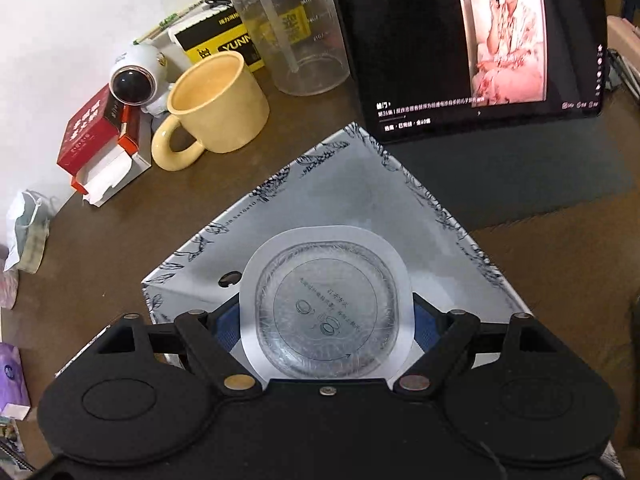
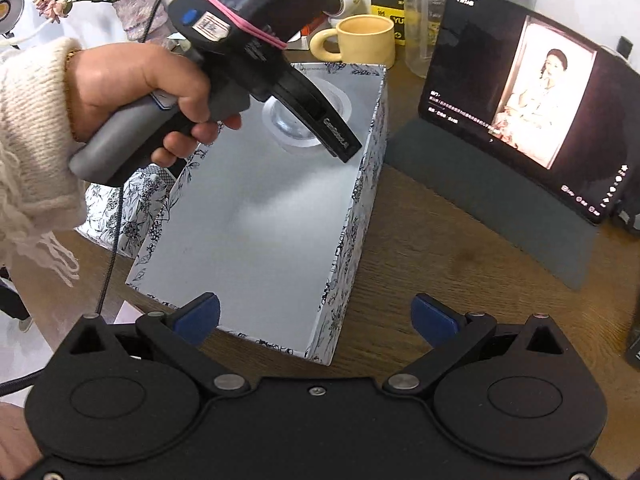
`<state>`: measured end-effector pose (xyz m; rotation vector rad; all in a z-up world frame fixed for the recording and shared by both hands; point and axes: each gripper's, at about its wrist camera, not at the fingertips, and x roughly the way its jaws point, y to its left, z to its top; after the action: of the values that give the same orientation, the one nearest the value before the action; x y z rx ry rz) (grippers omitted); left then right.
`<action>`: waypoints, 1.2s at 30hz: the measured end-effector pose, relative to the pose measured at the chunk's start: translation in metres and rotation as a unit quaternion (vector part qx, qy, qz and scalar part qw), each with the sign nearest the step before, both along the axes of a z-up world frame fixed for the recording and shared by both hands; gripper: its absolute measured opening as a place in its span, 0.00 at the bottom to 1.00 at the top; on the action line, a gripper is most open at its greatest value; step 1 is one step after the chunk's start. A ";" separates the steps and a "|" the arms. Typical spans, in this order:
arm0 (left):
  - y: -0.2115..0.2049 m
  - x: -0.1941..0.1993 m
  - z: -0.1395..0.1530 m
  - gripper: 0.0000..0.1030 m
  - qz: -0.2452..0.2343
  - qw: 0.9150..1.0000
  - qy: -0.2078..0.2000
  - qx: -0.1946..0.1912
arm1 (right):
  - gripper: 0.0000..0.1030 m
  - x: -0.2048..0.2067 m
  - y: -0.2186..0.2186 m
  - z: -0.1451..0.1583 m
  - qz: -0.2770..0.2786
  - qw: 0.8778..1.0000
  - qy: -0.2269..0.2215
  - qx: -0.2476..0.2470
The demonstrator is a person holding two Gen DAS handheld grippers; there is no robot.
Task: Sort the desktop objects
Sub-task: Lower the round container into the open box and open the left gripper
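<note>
A round clear sealed pod (image 1: 326, 300) with a white rim sits between the blue pads of my left gripper (image 1: 326, 320), which is shut on it. The pod hangs over the far end of an open floral-print box (image 1: 352, 136) with a pale grey inside. In the right wrist view a hand in a cream sleeve (image 2: 120, 84) holds the left gripper above that box (image 2: 352, 220), and the pod (image 2: 308, 120) shows partly beneath it. My right gripper (image 2: 316, 318) is open at the box's near corner, with nothing between its blue pads (image 2: 200, 316).
On the wooden desk behind the box stand a yellow mug (image 1: 218, 108), a clear measuring cup (image 1: 296, 28), an astronaut figurine (image 1: 134, 80), red cartons (image 1: 90, 132) and a yellow-black carton (image 1: 216, 40). A tablet (image 2: 532, 96) plays video at the right. A face mask (image 1: 28, 224) lies left.
</note>
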<state>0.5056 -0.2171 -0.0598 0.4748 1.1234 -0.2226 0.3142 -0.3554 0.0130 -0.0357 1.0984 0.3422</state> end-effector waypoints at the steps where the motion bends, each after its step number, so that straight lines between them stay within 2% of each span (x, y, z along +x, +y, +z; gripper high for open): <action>1: 0.000 0.001 -0.003 0.78 0.001 1.000 0.002 0.001 | 1.00 0.001 -0.001 -0.002 0.002 1.000 0.002 0.002; 16: 0.001 0.014 -0.029 0.78 0.008 1.000 0.004 0.003 | 1.00 0.011 0.002 -0.022 0.013 0.999 0.031 0.030; 36: 0.005 0.022 -0.042 0.78 0.013 1.000 0.011 0.005 | 1.00 0.018 0.010 -0.036 0.023 0.996 0.054 0.060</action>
<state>0.5276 -0.2124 -0.1016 0.4675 1.1524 -0.2008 0.3325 -0.3459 -0.0229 0.0661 1.1840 0.4548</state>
